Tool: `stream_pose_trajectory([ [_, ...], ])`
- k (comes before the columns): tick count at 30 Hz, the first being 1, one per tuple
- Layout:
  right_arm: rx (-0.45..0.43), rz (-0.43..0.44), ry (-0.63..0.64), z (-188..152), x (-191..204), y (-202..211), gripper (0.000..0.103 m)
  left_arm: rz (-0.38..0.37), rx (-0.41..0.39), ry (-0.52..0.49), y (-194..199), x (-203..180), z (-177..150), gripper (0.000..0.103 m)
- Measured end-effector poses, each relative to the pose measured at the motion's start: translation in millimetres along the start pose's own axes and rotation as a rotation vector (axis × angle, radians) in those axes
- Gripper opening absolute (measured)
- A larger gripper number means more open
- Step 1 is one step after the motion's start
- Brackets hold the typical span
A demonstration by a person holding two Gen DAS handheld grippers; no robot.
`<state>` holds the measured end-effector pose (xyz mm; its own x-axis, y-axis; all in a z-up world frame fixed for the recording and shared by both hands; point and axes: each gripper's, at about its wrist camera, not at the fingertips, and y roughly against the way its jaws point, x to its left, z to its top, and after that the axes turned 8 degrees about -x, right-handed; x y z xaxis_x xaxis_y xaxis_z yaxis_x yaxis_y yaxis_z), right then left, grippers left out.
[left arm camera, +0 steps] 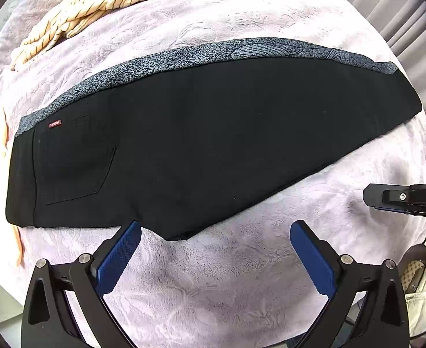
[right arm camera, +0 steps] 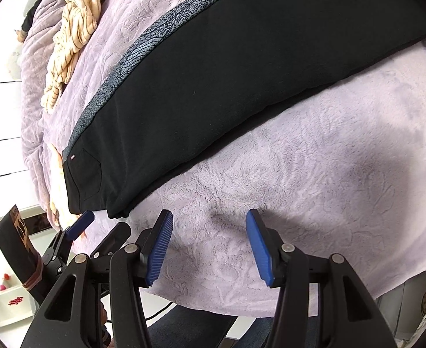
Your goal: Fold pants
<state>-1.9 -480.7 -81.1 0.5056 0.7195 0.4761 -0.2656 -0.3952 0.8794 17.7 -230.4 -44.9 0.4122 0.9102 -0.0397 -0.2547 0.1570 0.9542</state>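
Observation:
Black pants (left arm camera: 201, 133) with a grey patterned side stripe (left arm camera: 242, 49) lie flat on a lilac plush blanket (left arm camera: 213, 290), legs stacked. The waistband is at the left and the cuffs at the right. My left gripper (left arm camera: 214, 232) points down just in front of the crotch corner, open, with only blanket between its blue pads. In the right wrist view the pants (right arm camera: 227, 72) run diagonally. My right gripper (right arm camera: 208, 226) hovers open over bare blanket (right arm camera: 329, 159) in front of them. The left gripper (right arm camera: 99, 227) shows beside it near the waistband corner.
A cream striped garment (left arm camera: 97, 3) lies bunched at the far left of the bed (right arm camera: 73, 37). Curtains (left arm camera: 387, 8) hang at the back right. A bag (left arm camera: 419, 278) sits by the bed's near right edge. A person's jeans-clad legs (right arm camera: 189, 327) stand at the front edge.

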Motion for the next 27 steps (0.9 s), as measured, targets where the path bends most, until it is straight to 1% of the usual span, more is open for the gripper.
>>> stream_pose_trajectory([
  [1,-0.002,0.0,0.001,0.0,-0.3,0.4,0.057,-0.001,-0.001,-0.001,1.2,-0.4,-0.2,0.103],
  [2,-0.003,0.0,-0.001,-0.6,-0.6,0.6,0.057,-0.002,-0.002,-0.003,-5.8,-3.4,-9.9,0.103],
  [4,-0.007,-0.001,-0.006,-0.8,-1.7,2.0,0.057,-0.002,-0.004,-0.007,-4.2,-4.9,-10.6,0.103],
  [6,-0.011,0.001,-0.009,-1.4,-2.8,3.3,0.057,-0.004,-0.004,-0.01,-4.2,-3.9,-5.7,0.103],
  [13,-0.024,0.006,-0.025,-0.3,-10.4,9.8,0.057,-0.013,-0.007,-0.033,-0.4,-12.2,-7.0,0.103],
  [16,-0.049,0.002,-0.022,5.8,-17.2,20.3,0.057,-0.021,-0.008,-0.051,-1.3,-18.5,-4.3,0.103],
  [19,-0.115,-0.032,-0.009,21.2,-29.8,44.8,0.057,-0.028,0.001,-0.071,-4.4,-28.1,-0.6,0.103],
  [22,-0.189,-0.054,-0.02,39.9,-47.1,75.5,0.057,-0.054,0.006,-0.09,-4.7,-40.1,5.1,0.103],
  [25,-0.289,-0.064,-0.038,63.1,-67.3,117.4,0.057,-0.063,-0.026,-0.126,-3.1,-50.5,17.3,0.103],
  [27,-0.356,-0.063,-0.043,79.6,-78.8,145.6,0.057,-0.037,-0.058,-0.137,-5.8,-51.7,32.6,0.103],
])
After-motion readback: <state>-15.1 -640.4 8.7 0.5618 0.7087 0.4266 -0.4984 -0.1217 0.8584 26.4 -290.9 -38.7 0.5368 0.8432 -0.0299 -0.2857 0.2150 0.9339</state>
